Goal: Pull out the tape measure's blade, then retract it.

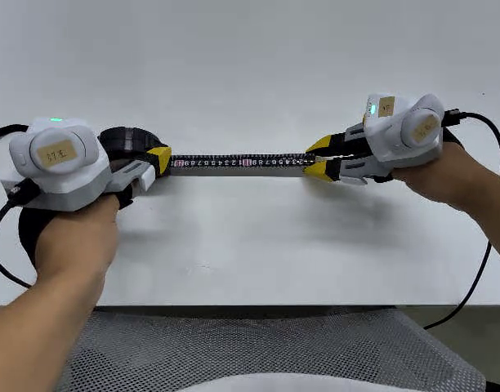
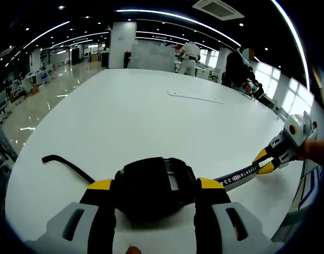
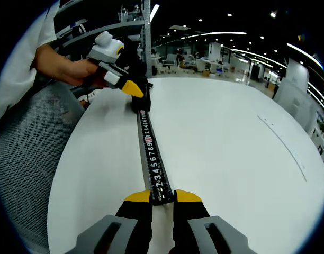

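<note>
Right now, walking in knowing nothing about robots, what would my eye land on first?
A black numbered blade stretched straight across the white table, mid-picture. At its left end the left gripper clamps the black tape measure case; at its right end the right gripper pinches the blade's tip.

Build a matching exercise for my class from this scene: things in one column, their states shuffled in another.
Things:
1 tape measure case
2 blade
3 right tool
4 table

States:
A white
B shut on the blade's end
C pulled out, numbers up
D gripped by the left tool

Pairs: 1-D, 2-C, 3-B, 4-A
</note>
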A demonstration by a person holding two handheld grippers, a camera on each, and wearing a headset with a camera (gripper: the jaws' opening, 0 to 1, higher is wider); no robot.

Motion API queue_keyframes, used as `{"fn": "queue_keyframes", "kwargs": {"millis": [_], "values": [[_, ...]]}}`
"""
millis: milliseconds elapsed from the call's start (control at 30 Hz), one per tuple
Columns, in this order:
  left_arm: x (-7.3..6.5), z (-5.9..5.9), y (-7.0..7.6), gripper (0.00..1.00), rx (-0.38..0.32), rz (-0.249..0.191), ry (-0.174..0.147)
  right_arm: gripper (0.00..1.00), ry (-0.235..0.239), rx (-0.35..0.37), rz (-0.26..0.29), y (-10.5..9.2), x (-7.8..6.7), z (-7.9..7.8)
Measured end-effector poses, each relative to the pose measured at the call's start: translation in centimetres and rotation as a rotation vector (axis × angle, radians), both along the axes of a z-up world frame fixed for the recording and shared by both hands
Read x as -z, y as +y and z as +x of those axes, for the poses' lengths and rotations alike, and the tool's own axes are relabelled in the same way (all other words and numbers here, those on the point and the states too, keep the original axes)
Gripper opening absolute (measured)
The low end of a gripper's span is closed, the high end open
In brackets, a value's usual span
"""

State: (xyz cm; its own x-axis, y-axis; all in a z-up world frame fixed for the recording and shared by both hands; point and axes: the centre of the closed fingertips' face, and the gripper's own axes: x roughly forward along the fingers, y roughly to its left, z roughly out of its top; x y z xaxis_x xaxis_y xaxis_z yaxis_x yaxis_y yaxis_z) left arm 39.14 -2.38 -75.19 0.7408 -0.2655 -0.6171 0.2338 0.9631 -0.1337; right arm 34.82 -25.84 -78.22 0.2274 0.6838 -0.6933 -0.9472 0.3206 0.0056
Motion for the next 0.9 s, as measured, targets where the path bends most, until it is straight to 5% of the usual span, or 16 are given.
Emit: {"fn": "queue_keyframes", "kwargs": {"millis": [900], "values": [[0.0,0.0,0.0,0.55,-0.001,-0.013,-0.003,0.10,0.000,-0.041,0.022,3.1,0.1,0.7]]}}
